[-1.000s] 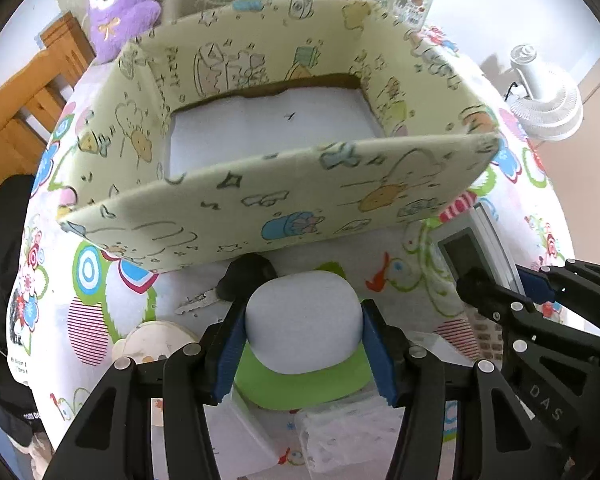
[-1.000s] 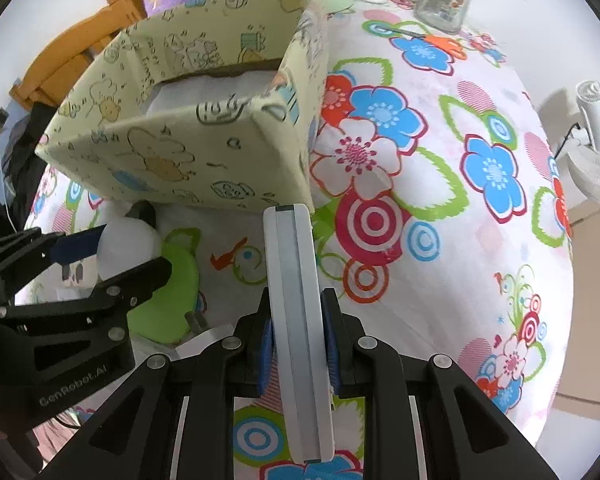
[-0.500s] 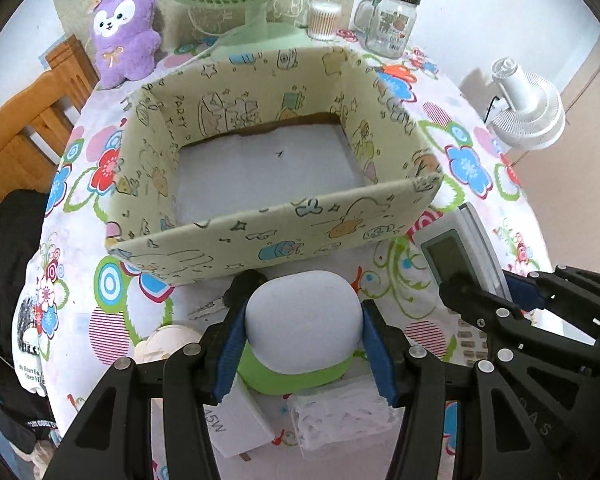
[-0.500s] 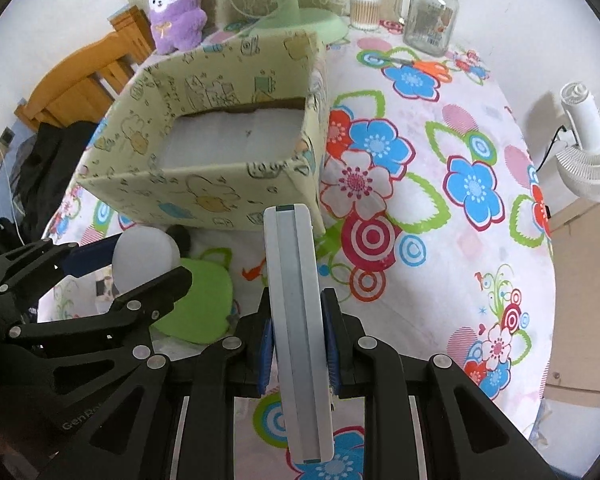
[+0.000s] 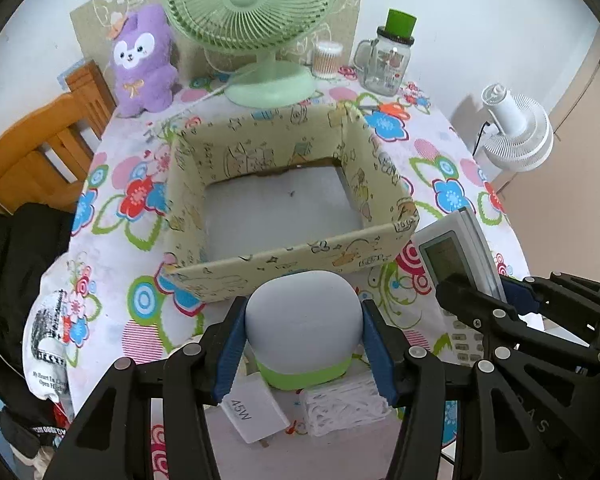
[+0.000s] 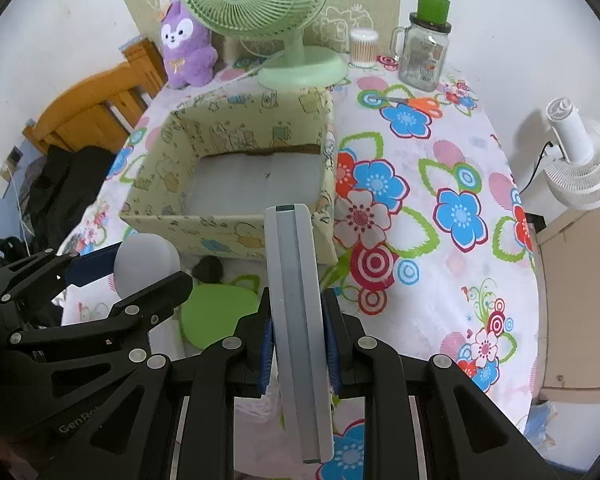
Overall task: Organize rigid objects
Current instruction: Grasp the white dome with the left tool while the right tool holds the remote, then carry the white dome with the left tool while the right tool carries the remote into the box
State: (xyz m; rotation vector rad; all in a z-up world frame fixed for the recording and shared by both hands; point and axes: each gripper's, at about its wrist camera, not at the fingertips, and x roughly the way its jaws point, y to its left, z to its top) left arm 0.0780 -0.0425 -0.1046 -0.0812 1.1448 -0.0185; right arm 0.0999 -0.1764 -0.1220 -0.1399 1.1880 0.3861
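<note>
My left gripper (image 5: 303,314) is shut on a pale grey-white domed object (image 5: 302,320), held above the table just in front of the box. The same dome (image 6: 146,256) and left gripper (image 6: 120,280) show at the lower left of the right wrist view. My right gripper (image 6: 296,332) is shut on a white remote control (image 6: 294,300), seen edge-on, near the box's front right corner. Its screen faces the left wrist view, where the remote (image 5: 448,256) sits in the right gripper (image 5: 484,300). The cream cartoon-print box (image 5: 284,264) stands open, with only a white liner inside.
On the flowered tablecloth under the grippers lie a green disc (image 6: 220,312), a white charger (image 5: 252,412), a white mesh piece (image 5: 344,404) and a dark small object (image 6: 209,268). A green fan (image 5: 256,8), a purple plush (image 5: 142,60) and a glass jar (image 5: 386,60) stand behind the box.
Both grippers have risen with their objects still held. The box now looks smaller and lower, and the fan, the plush and the jar have come into view.
</note>
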